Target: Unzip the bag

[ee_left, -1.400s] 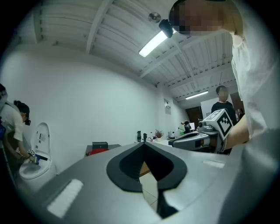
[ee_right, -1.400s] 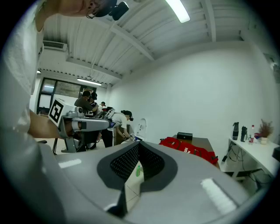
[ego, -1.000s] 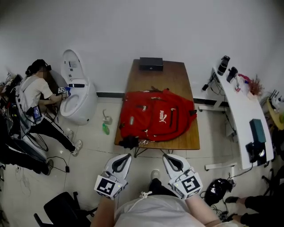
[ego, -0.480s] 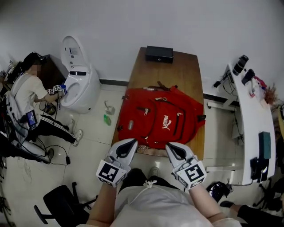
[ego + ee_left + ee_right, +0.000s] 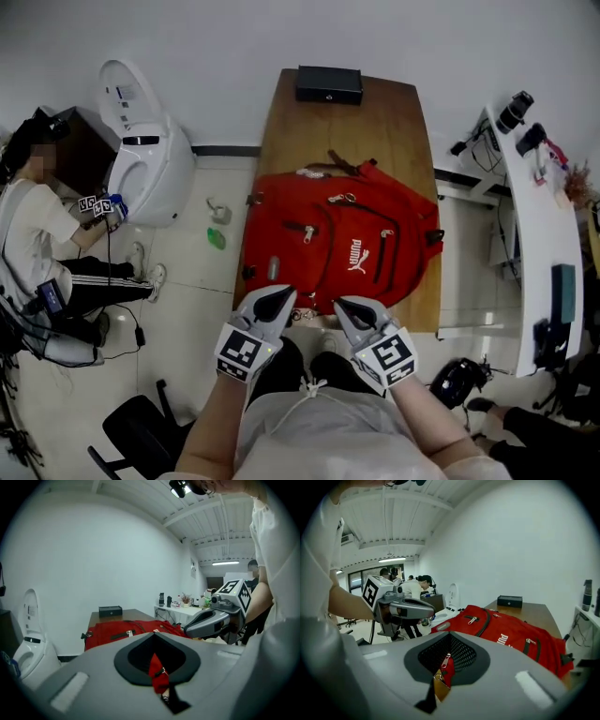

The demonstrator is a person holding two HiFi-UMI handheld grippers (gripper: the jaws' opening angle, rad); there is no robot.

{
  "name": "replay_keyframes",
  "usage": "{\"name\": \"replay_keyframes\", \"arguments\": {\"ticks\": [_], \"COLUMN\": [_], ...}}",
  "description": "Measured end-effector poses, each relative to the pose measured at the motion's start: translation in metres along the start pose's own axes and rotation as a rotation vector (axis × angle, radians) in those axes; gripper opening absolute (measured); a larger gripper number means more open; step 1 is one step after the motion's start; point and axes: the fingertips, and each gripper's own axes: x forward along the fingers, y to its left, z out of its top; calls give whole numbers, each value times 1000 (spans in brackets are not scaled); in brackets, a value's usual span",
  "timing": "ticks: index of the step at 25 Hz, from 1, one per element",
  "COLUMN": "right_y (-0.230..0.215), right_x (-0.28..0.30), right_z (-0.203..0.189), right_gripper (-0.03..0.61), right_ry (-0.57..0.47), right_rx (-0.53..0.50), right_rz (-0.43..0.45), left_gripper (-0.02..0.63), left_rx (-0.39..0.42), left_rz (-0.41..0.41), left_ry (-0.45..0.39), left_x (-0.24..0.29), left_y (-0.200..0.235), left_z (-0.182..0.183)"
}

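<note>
A red backpack (image 5: 347, 248) lies flat on the wooden table (image 5: 375, 122), front side up, with its zippers shut and metal pulls (image 5: 308, 232) showing. My left gripper (image 5: 277, 298) hovers at the bag's near edge, jaws shut and empty. Beside it my right gripper (image 5: 345, 307) is also shut and empty. In the left gripper view the left gripper (image 5: 161, 686) frames a red strap of the backpack (image 5: 122, 631). Past the right gripper (image 5: 440, 681), in the right gripper view, a zipper pull (image 5: 444, 660) and the backpack (image 5: 511, 632) show.
A black box (image 5: 329, 84) sits at the table's far end. A white toilet (image 5: 141, 150) and a crouching person (image 5: 37, 234) are at left, a green bottle (image 5: 217, 239) on the floor. A white desk (image 5: 539, 216) stands at right, a black chair (image 5: 131, 450) near left.
The person has stepped closer to the table. Both grippers have moved forward from clear of the table to the bag's near edge, still shut.
</note>
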Motion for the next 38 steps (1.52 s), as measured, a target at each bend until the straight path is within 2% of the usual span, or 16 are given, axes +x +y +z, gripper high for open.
{"name": "replay_keyframes", "arguments": {"ticks": [5,8,10,16,18,19,21,22,24,30,34,38], "right_y": [8,12,15,12,10,7,3,2,1,-3,-14,-27], "right_x": [43,65,74,90,93,93,90,88,84,75,70,65], "right_z": [-44,-68,-78,-97,-100,-102,-103,-104,-104,-100,-99,-95], "right_gripper": [6,14,60,103,98,55,46,9,8,8,8,8], "right_ry": [145,243,271,328,338,343,348,351,360,406,459,474], "right_rx": [69,75,85,137,143,146,169,182,188,103,-9,-53], "right_rz": [3,-17,-19,-61,-83,-95,-104,-100,-83,-31,-36,-39], "left_gripper": [6,6,6,6,6,6,6,6,6,6,6,6], "left_rx": [-19,-61,-78,-66,-71,-70,-61,-59,-59,-86,-111,-148], "left_rz": [-85,-79,-83,-146,-166,-177,-200,-208,-212,-186,-177,-187], "left_ry": [92,129,164,259,294,308,327,332,338,356,360,376], "left_x": [26,37,44,59,63,64,67,68,69,73,74,76], "left_y": [-3,5,9,-1,-4,-5,-8,-8,-8,-6,-5,-5], "left_z": [-36,-48,-55,-73,-82,-86,-93,-95,-98,-101,-102,-103]}}
